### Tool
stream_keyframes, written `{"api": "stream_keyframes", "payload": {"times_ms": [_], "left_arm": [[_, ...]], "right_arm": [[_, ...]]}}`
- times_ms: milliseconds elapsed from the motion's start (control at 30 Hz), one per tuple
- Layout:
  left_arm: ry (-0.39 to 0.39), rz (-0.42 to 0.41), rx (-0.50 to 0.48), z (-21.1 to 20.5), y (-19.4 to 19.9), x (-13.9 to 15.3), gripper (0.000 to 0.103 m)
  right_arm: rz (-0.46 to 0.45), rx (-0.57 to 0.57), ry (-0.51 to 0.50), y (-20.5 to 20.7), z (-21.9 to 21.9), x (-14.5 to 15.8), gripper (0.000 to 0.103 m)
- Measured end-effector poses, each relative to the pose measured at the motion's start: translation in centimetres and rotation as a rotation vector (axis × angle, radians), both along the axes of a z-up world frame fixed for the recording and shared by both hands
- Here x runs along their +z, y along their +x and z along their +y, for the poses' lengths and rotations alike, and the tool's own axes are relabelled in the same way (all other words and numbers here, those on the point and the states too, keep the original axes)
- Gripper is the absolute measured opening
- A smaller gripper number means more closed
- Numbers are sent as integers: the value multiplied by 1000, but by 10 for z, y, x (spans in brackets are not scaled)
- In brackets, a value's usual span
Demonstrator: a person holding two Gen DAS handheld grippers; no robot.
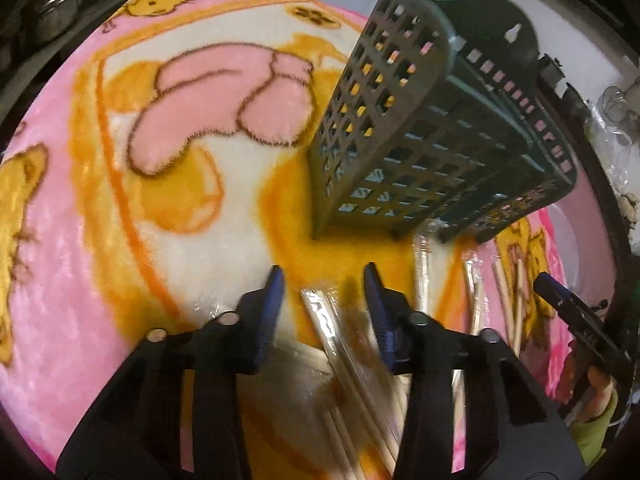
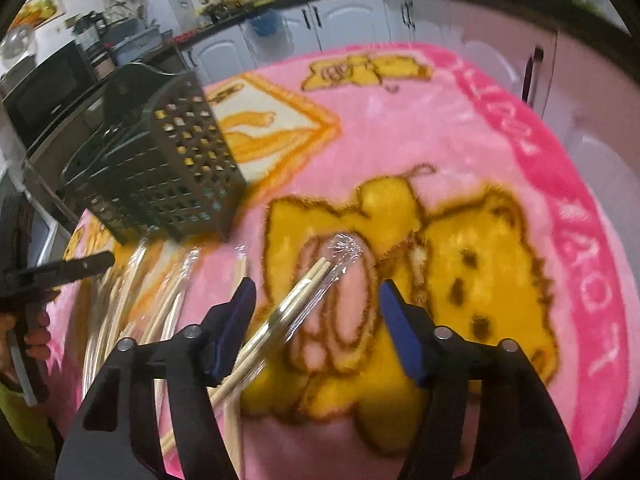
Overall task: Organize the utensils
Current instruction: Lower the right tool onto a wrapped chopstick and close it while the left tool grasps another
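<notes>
Kitchen cabinets (image 2: 344, 20) are seen behind a pink cartoon-bear fleece blanket (image 1: 80, 240). Left gripper (image 1: 324, 280) and right gripper (image 2: 316, 296), both unclenched, are each straddled over plastic-wrapped wooden chopsticks (image 1: 320, 312) (image 2: 312, 284), angled lengthwise toward a green lattice plastic basket (image 1: 400, 140).

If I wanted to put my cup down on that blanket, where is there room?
Left of the green basket, the blanket lies bare. The stretch right of the wrapped chopsticks, out to the pink border, is bare too. It is crowded in front of the basket, where chopstick packets lie scattered and both tongs reach.
</notes>
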State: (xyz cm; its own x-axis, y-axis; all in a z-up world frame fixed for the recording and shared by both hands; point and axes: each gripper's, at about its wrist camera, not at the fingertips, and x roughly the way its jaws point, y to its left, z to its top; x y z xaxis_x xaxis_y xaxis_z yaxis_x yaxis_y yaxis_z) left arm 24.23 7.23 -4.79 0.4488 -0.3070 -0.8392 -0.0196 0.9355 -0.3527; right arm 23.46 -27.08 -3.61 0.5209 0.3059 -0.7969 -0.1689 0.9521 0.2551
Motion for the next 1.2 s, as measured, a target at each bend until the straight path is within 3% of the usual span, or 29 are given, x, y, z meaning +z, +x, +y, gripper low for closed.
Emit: {"api": "stream_keyframes", "payload": {"times_ms": [133, 200, 267, 367, 533, 700, 1200], "left_arm": [[24, 4, -2, -1, 3, -1, 25], [39, 6, 9, 0, 3, -2, 17], [40, 3, 11, 1, 4, -5, 13], [47, 0, 14, 3, 5, -5, 8], [74, -18, 10, 3, 7, -1, 2], [56, -66, -6, 1, 2, 16, 0], [38, -346, -48, -12, -45, 119, 0]], "right_arm": [[48, -8, -11, 17, 2, -12, 45], [33, -9, -44, 19, 6, -11, 36], [18, -5, -49, 20, 7, -10, 20], [3, -1, -38, 18, 7, -9, 8], [-42, 5, 3, 17, 8, 1, 7], [-116, 43, 39, 3, 10, 30, 6], [-366, 215, 122, -48, 42, 124, 5]]}}
